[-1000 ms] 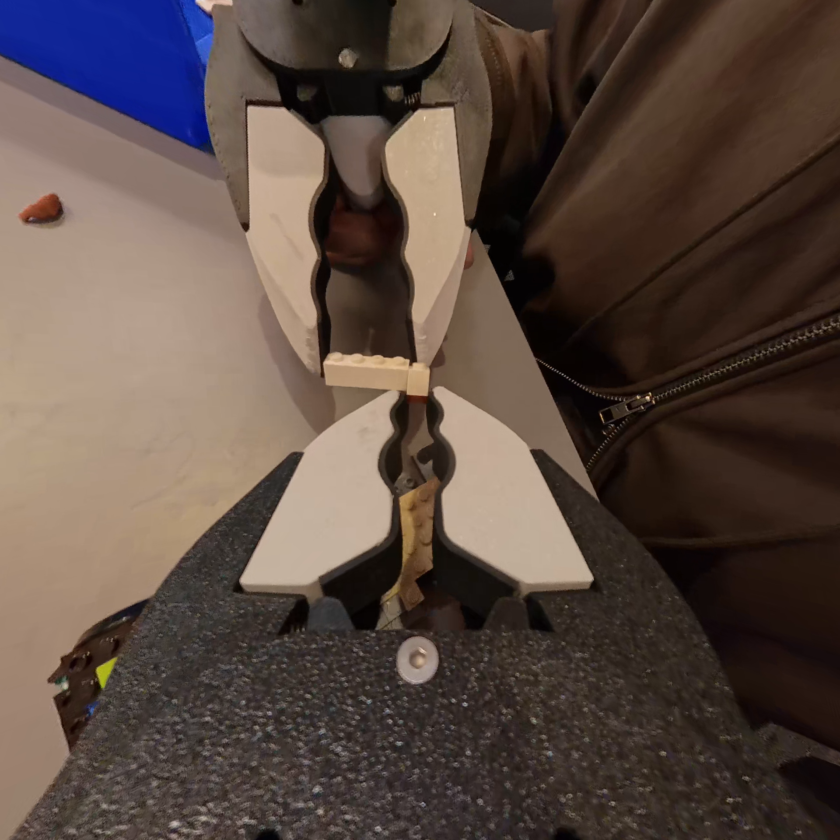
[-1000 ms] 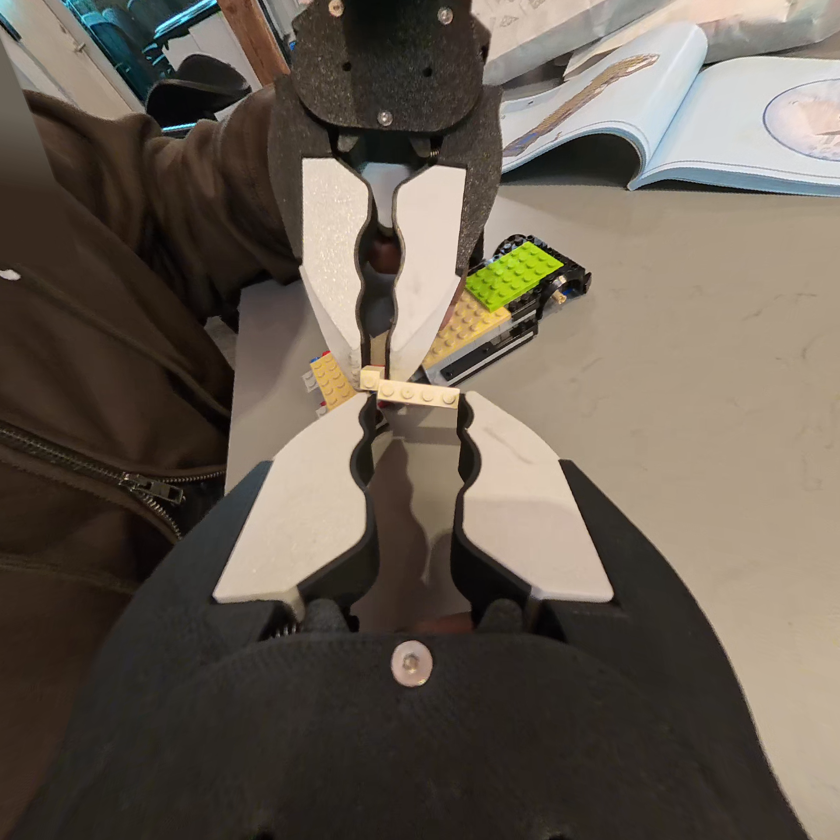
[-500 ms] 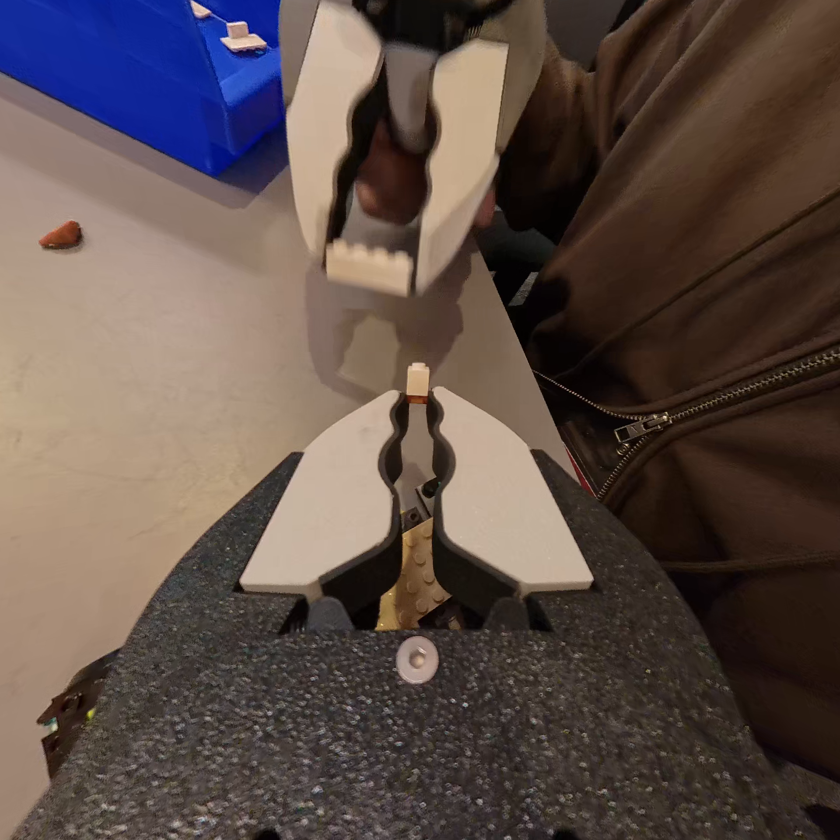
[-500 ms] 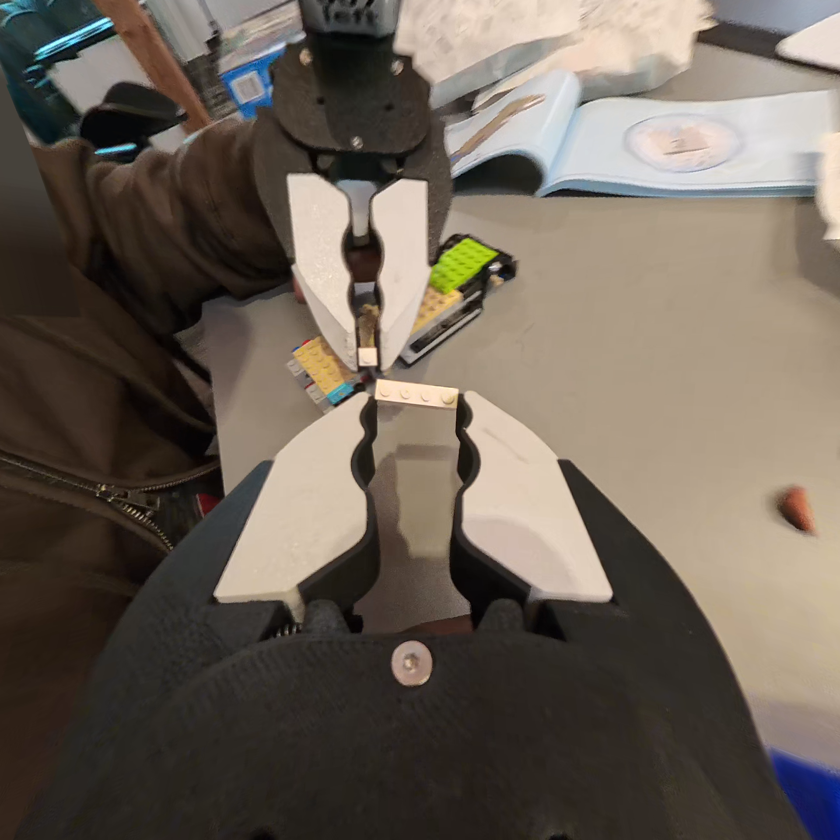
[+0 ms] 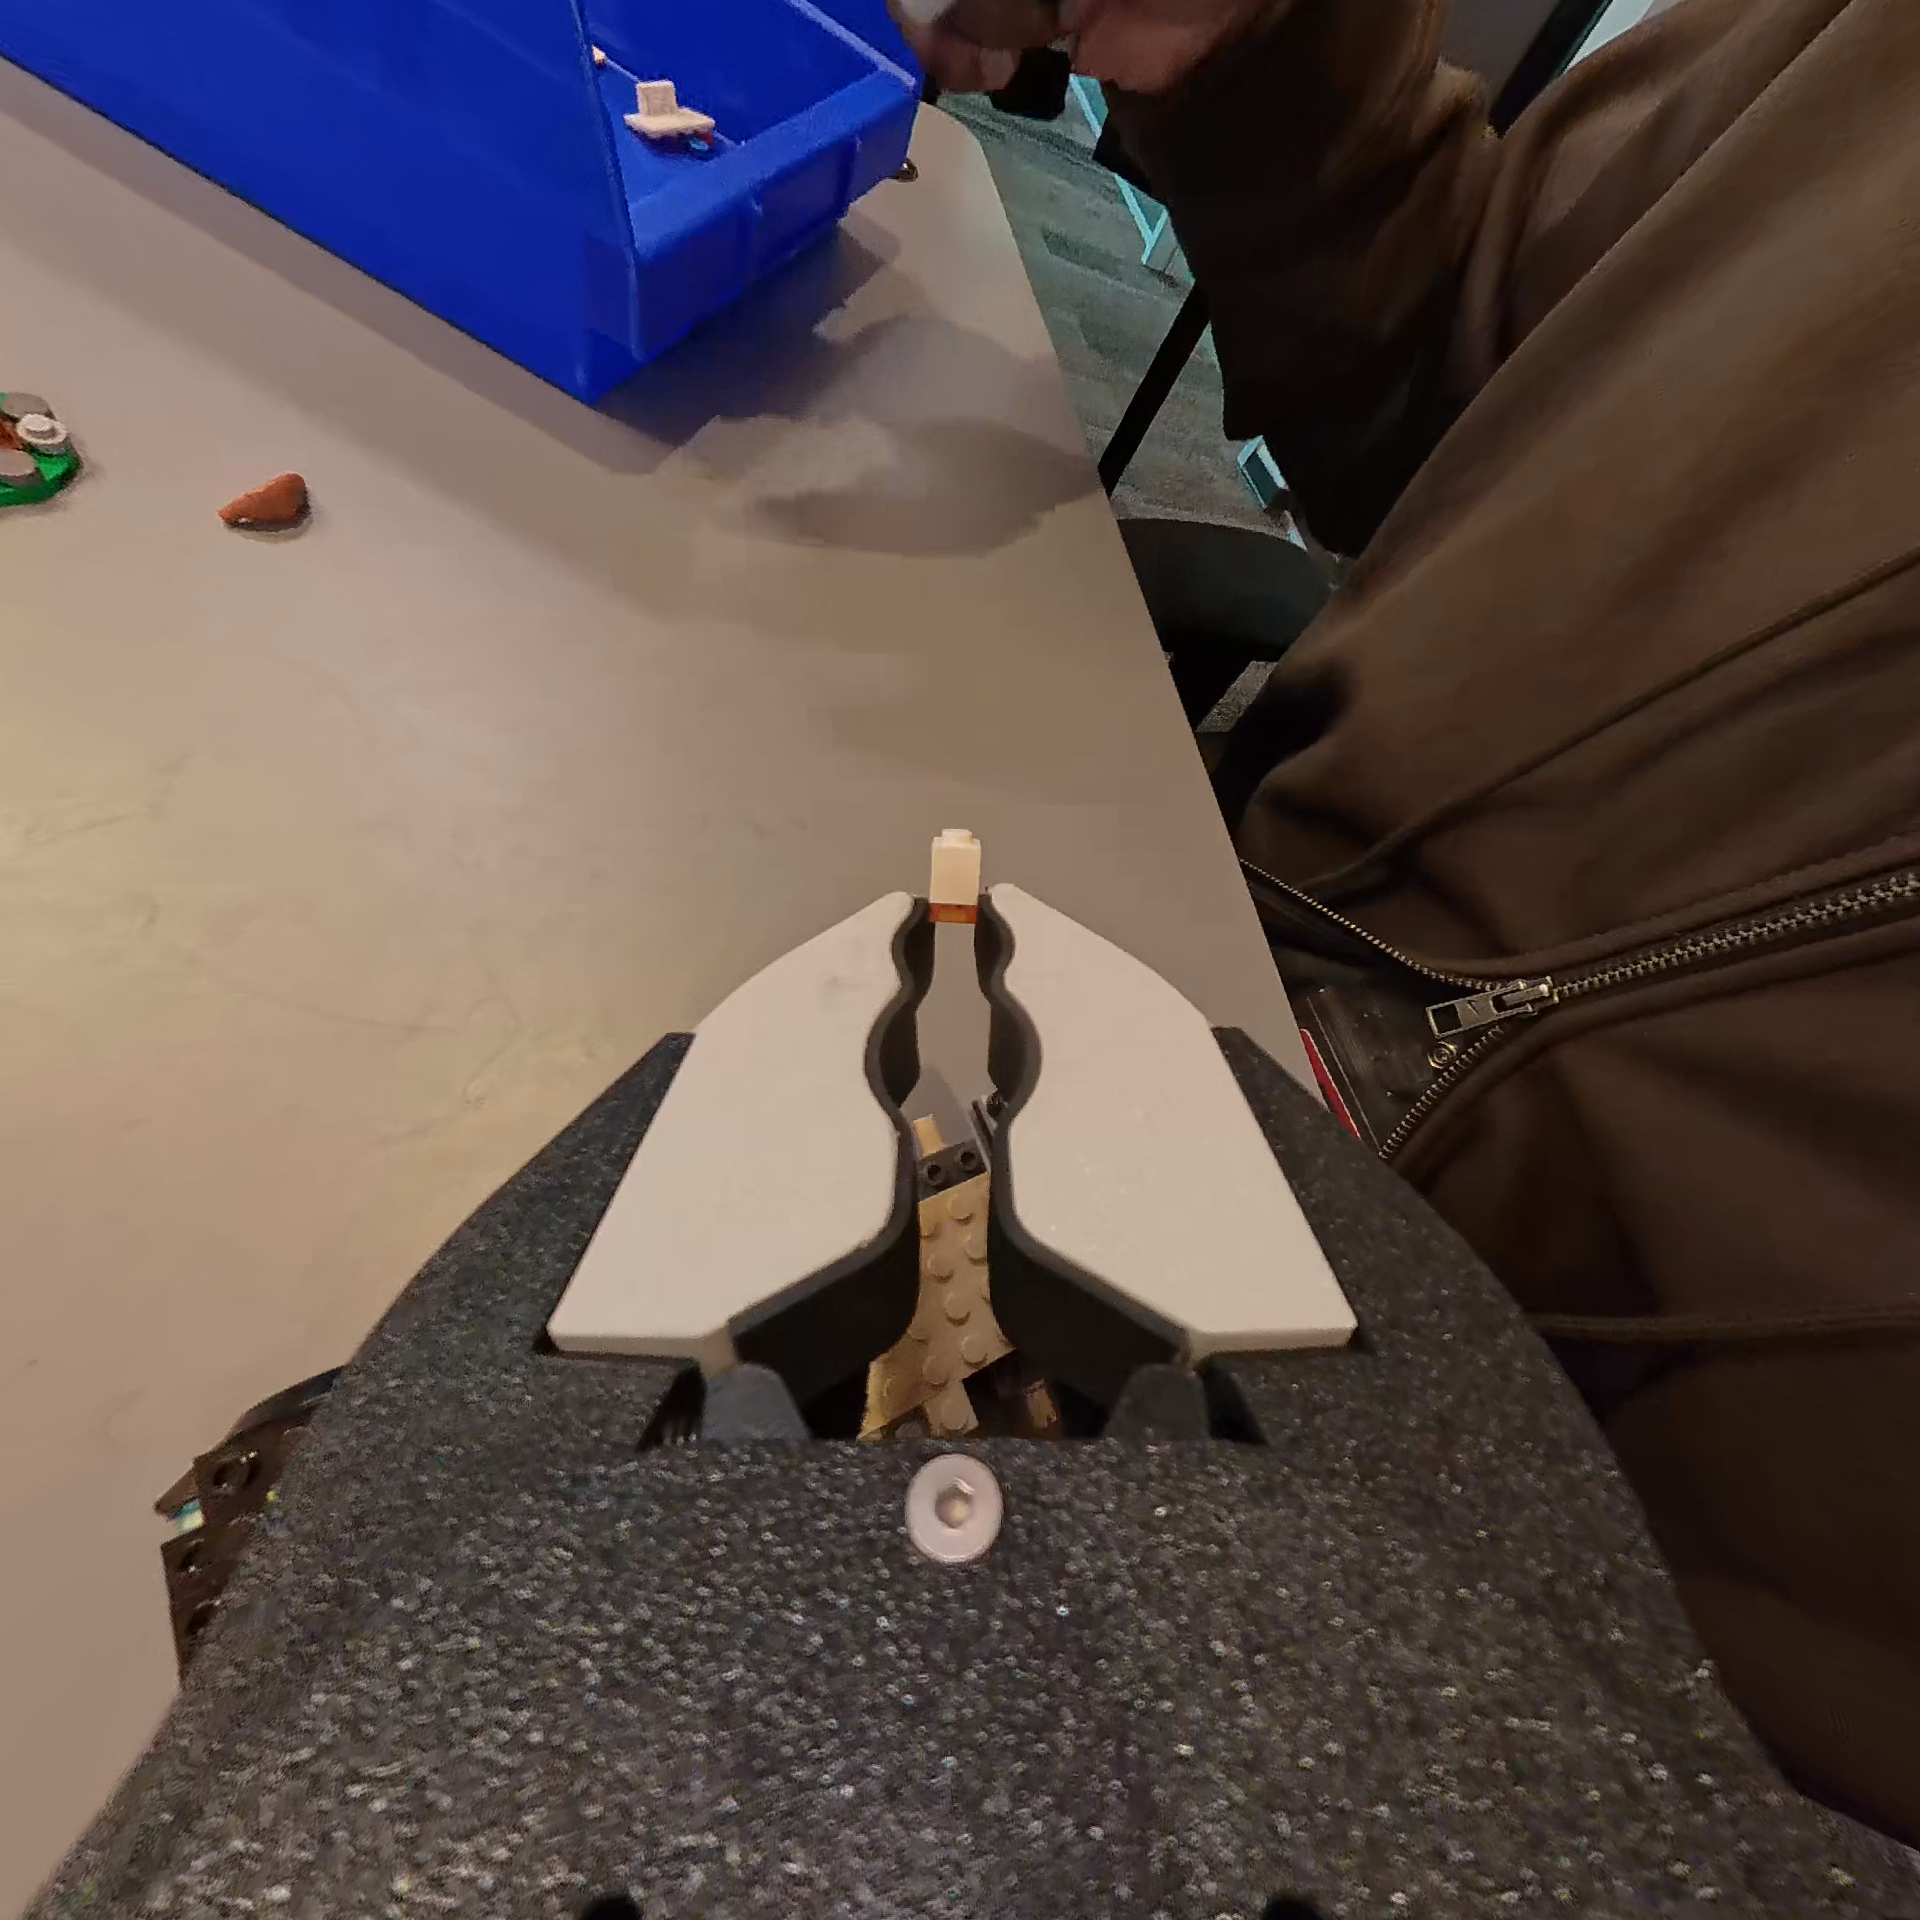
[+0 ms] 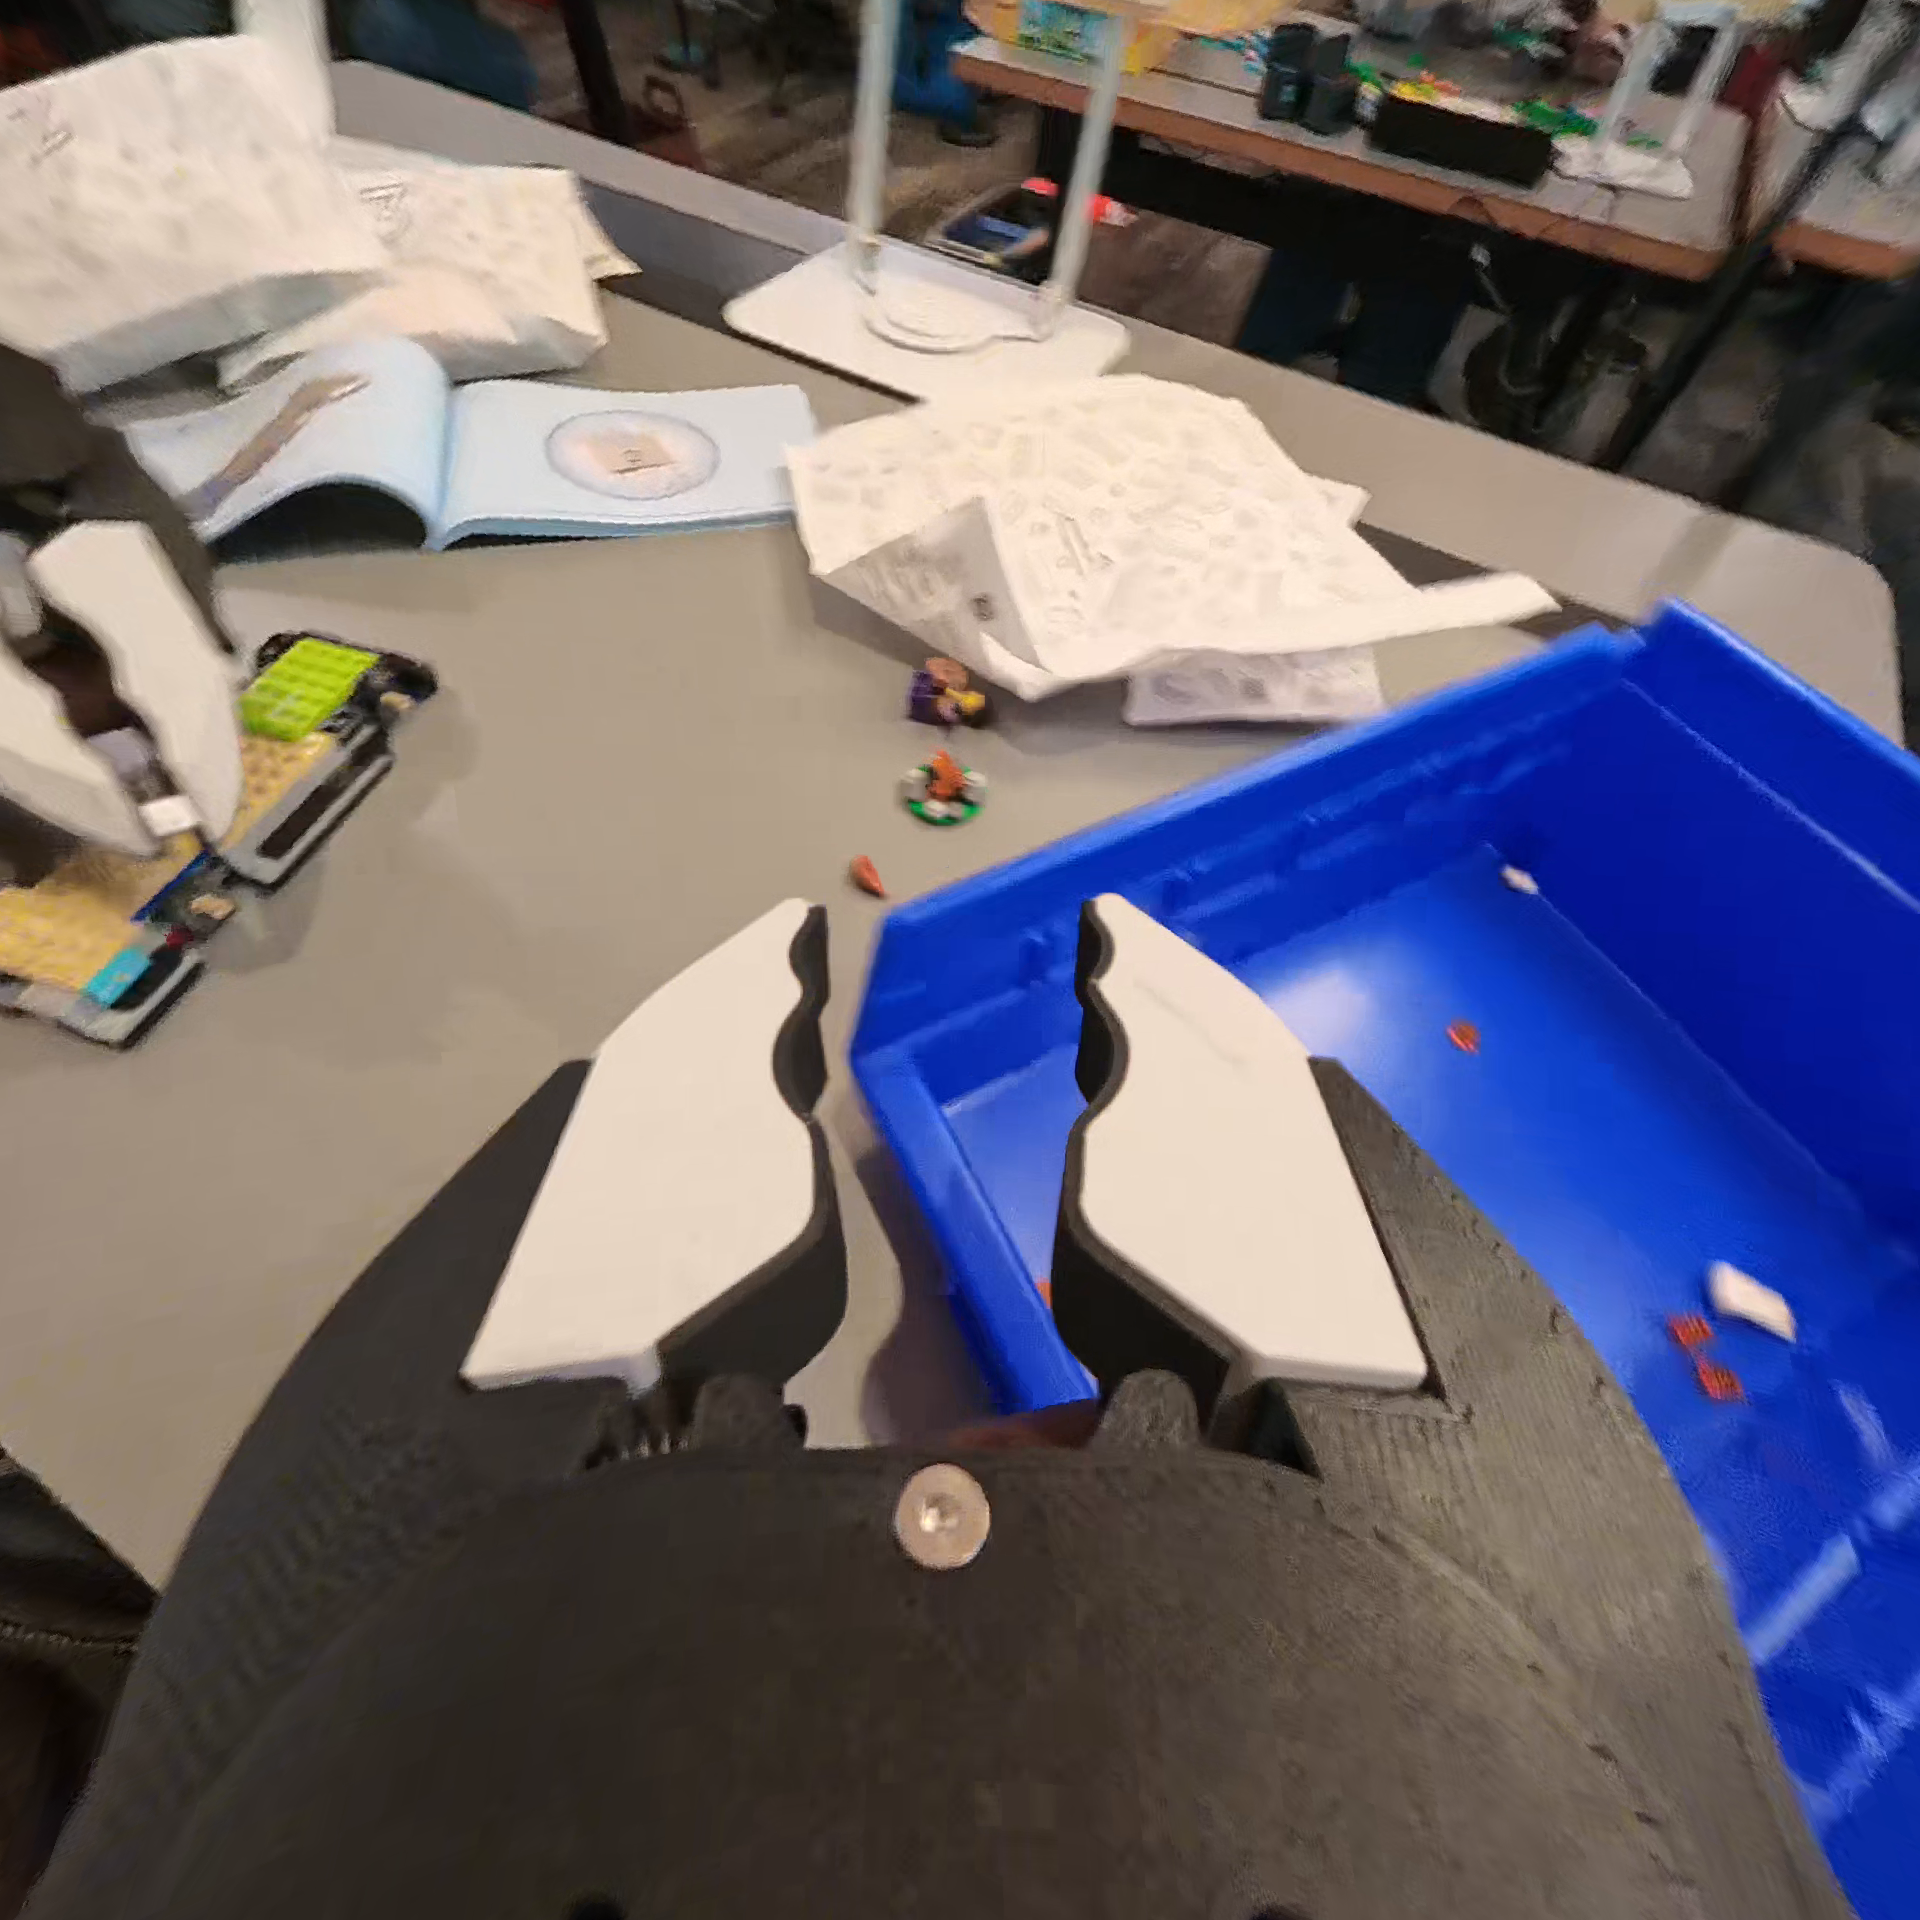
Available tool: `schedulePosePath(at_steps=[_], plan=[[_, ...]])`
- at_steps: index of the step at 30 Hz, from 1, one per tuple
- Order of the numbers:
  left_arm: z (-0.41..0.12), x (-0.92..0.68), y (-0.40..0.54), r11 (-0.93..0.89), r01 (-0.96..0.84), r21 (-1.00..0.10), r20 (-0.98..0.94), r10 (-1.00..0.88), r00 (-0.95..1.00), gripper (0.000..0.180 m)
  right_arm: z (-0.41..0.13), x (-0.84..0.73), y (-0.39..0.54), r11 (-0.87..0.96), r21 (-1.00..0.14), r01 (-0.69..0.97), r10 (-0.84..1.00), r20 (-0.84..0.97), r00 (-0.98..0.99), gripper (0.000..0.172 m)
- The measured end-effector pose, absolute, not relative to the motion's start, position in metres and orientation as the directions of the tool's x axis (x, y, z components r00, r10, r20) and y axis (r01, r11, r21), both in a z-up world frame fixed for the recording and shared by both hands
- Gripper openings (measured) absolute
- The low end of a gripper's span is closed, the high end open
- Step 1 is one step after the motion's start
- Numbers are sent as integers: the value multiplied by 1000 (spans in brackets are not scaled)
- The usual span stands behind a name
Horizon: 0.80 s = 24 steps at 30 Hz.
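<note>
**Inspector:** Grey table (image 6: pixel 623 935), cluttered with papers (image 6: pixel 1070 540) and an open booklet (image 6: pixel 468 457). Left gripper (image 5: pixel 956 904)?

**Assistant:** Clamped on a small orange piece (image 5: pixel 955 913) topped by a cream brick (image 5: pixel 955 865), held above the table.

**Inspector:** Right gripper (image 6: pixel 951 920)?

**Assistant:** Fingers spread, nothing between them, poised over the blue bin (image 6: pixel 1558 790) corner. A brick model (image 6: pixel 301 727) lies by the left gripper.

Small brick stack (image 5: pixel 954 881): cream one-stud brick atop thin orange piece, upright, stud pointing away from camera; orange base was pinched between fingertips of left gripper (image 5: pixel 954 914), over grey table (image 5: pixel 416 831) near its edge. Right gripper (image 6: pixel 951 940): jaws stood apart, bare, above near corner of blue bin (image 6: pixel 1351 831); bin held few small white and red pieces.
</note>
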<state>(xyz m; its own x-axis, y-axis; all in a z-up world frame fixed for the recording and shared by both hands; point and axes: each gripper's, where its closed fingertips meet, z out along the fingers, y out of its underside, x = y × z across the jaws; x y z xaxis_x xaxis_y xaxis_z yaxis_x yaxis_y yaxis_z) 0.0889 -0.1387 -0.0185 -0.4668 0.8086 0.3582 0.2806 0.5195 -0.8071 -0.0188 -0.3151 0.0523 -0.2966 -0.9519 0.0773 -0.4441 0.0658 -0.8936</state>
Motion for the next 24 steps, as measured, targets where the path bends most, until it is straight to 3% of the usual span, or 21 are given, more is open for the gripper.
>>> schedulePosePath(at_steps=[5, 11, 19, 24], plan=[[-18, 96, -137, 551, 278, -787, 385, 791, -476, 7, 44, 40, -235, -208, -884, -418, -978, 190, 85, 35], [-20, 103, -130, 615, 259, -745, 460, 755, -467, 7, 6, 100, -158, -359, -888, -288, -872, 209, 442, 33], [-21, 112, -124, 660, 234, -714, 523, 725, -449, 7, -5, 123, -134, -507, -852, -132, -714, 329, 618, 31], [-26, 115, -124, 685, 226, -692, 552, 704, -446, 7, -15, 126, -128, -613, -786, -76, -623, 422, 658, 19]])
